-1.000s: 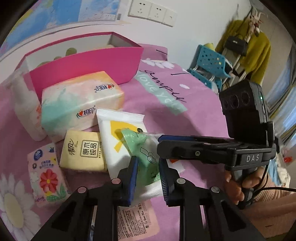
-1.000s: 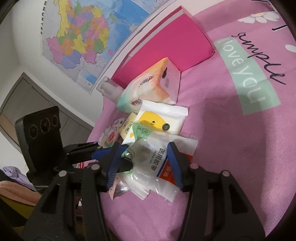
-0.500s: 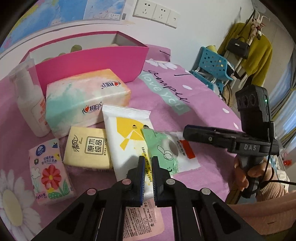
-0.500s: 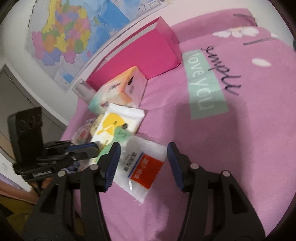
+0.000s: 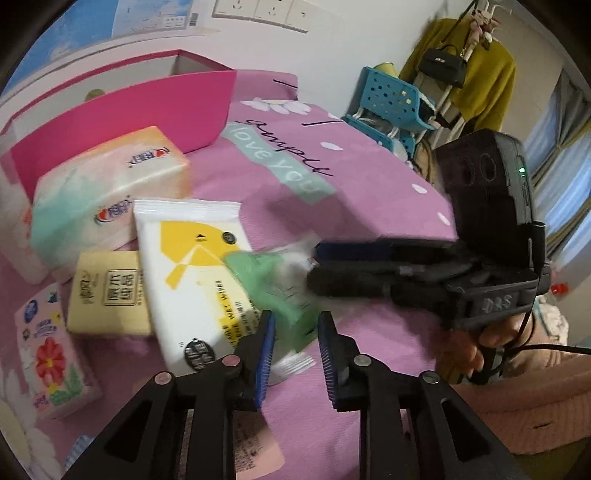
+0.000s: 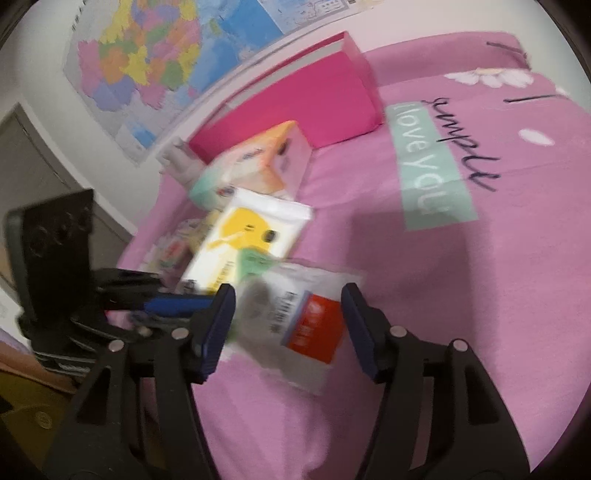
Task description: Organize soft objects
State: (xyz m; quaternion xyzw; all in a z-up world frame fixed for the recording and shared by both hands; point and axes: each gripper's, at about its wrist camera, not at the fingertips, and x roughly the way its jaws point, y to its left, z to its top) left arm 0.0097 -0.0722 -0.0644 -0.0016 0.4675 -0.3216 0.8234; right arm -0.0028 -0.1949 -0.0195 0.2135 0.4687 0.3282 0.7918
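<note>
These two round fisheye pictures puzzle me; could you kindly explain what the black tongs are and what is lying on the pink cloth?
A person holds hand-held tongs in each hand, each with its own camera looking along the fingers. One picture looks past the left tongs, the other past the right tongs. Both have just been opening and straddle a clear packet without pressing it. On the pink cloth also lie a wet-wipes pack, a large tissue pack, two small tissue packs, and a pink box.

A wall map (image 6: 177, 62) hangs above the pink bedspread (image 6: 461, 277). White wall sockets (image 5: 258, 11) sit high up; a blue plastic chair (image 5: 391, 99), yellow coat (image 5: 476, 77) and black handbag (image 5: 443, 66) stand beyond the bed.
</note>
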